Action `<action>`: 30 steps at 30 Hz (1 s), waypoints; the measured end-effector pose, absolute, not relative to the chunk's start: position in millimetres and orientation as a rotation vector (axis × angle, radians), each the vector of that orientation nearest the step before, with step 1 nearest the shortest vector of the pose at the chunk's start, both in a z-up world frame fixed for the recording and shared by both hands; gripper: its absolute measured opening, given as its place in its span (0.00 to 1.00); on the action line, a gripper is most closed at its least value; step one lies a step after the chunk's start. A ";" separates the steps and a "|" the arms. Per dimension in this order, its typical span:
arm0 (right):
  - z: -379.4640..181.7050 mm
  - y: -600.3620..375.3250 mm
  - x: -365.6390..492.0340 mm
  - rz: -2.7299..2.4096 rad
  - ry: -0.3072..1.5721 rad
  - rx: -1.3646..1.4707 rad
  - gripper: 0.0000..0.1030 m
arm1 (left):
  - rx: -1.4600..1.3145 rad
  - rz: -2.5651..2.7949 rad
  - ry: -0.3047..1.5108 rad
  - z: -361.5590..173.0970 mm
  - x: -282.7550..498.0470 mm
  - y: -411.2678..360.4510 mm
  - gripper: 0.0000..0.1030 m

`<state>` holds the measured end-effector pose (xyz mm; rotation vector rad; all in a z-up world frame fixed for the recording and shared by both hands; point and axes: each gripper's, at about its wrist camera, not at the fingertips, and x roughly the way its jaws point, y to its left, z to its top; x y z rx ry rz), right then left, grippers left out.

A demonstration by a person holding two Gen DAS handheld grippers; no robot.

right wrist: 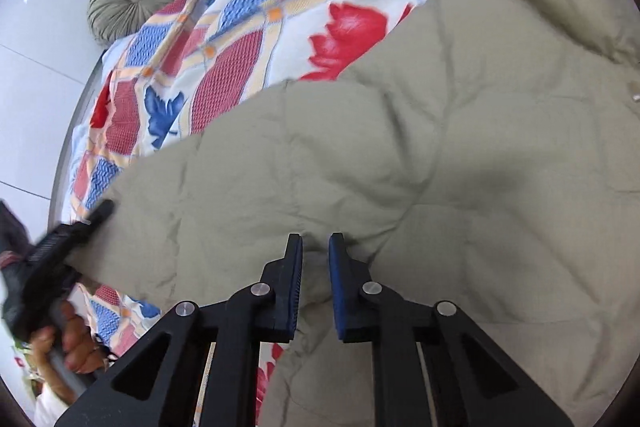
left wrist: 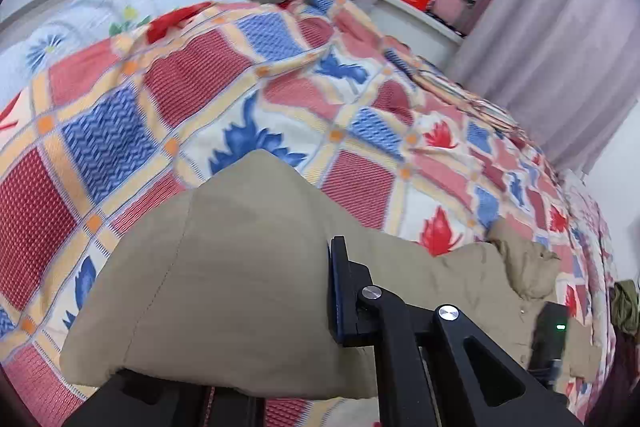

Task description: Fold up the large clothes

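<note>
Large beige quilted padded coat lies across the red-blue-cream patchwork bedspread. Left gripper: jaws clamped on a raised coat fold that hides one finger. Right gripper: jaws narrow, pinching a coat ridge. Only the right view shows the person's hand.

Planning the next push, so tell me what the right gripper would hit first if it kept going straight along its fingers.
The right gripper is already pinching a fold of the beige padded jacket. Going straight on, it would press deeper into that jacket, then likely the patterned bedspread beneath; the depth under the padding is unclear.
</note>
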<state>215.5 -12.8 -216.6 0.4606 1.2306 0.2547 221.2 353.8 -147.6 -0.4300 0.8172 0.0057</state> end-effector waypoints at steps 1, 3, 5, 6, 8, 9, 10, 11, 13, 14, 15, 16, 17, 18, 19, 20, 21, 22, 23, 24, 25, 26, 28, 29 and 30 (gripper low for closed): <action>-222.9 -9.7 216.2 0.251 1.240 0.475 0.14 | -0.415 -0.034 0.806 -137.1 221.7 341.6 0.10; -231.8 -7.7 216.8 0.238 1.252 0.492 0.14 | -0.390 -0.106 0.789 -120.0 223.9 315.3 0.10; -239.4 -5.2 218.1 0.232 1.269 0.500 0.14 | -0.378 -0.183 0.771 -103.4 226.0 283.8 0.10; -241.3 -3.9 219.3 0.241 1.279 0.498 0.14 | -0.377 -0.216 0.765 -97.5 227.9 269.1 0.10; -238.8 -5.0 219.7 0.271 1.293 0.505 0.14 | -0.379 -0.293 0.757 -85.7 232.3 233.2 0.10; -235.2 -8.4 218.4 0.291 1.297 0.523 0.14 | -0.371 -0.324 0.757 -82.6 233.7 215.4 0.10; -230.6 -13.7 215.2 0.309 1.297 0.554 0.14 | -0.348 -0.357 0.764 -80.0 236.8 194.1 0.10; -224.4 -22.5 208.8 0.320 1.293 0.591 0.14 | -0.323 -0.384 0.780 -79.5 240.4 170.8 0.10; -212.0 -42.0 192.0 0.315 1.271 0.628 0.14 | -0.275 -0.419 0.810 -84.5 244.1 129.3 0.10; -204.8 -55.9 180.9 0.301 1.255 0.634 0.14 | -0.243 -0.444 0.829 -90.4 243.9 104.0 0.10; -198.5 -70.1 170.0 0.280 1.240 0.629 0.14 | -0.216 -0.460 0.846 -96.5 243.8 84.7 0.10; -192.5 -86.2 158.4 0.251 1.225 0.614 0.14 | -0.176 -0.478 0.869 -104.5 243.7 60.5 0.10; -188.3 -102.0 147.6 0.218 1.214 0.601 0.14 | -0.144 -0.490 0.890 -113.8 242.7 42.3 0.10; -185.3 -116.1 138.1 0.192 1.208 0.595 0.14 | -0.107 -0.504 0.916 -125.5 241.8 22.5 0.11; -183.5 -133.8 126.8 0.155 1.205 0.590 0.14 | -0.069 -0.508 0.942 -138.8 241.1 4.9 0.11; -182.5 -147.0 117.8 0.117 1.208 0.585 0.14 | -0.028 -0.498 0.972 -155.9 239.9 -13.2 0.11; -182.5 -161.7 108.0 0.079 1.213 0.581 0.14 | 0.011 -0.489 1.002 -172.2 238.5 -28.1 0.11; -183.6 -173.4 97.3 0.051 1.217 0.579 0.14 | 0.043 -0.477 1.029 -185.9 236.4 -39.7 0.11; -184.9 -185.2 89.1 0.016 1.224 0.579 0.14 | 0.070 -0.460 1.054 -199.7 234.1 -48.8 0.11; -186.3 -195.0 82.3 -0.009 1.228 0.582 0.14 | 0.087 -0.446 1.076 -210.8 231.1 -54.8 0.11; -187.7 -201.6 77.9 -0.022 1.231 0.587 0.14 | 0.100 -0.434 1.101 -221.6 227.7 -58.9 0.11; -189.7 -207.4 74.0 -0.034 1.234 0.595 0.14 | 0.112 -0.422 1.122 -231.5 226.1 -59.7 0.11; -192.6 -218.3 72.4 -0.041 1.236 0.609 0.14 | 0.146 -0.393 1.130 -241.7 221.6 -63.0 0.11; -194.8 -221.6 74.6 -0.041 1.240 0.614 0.14 | 0.160 -0.388 1.121 -241.7 219.0 -63.9 0.11; -197.6 -221.3 77.6 -0.037 1.244 0.620 0.14 | 0.168 -0.384 1.120 -239.7 216.7 -64.3 0.11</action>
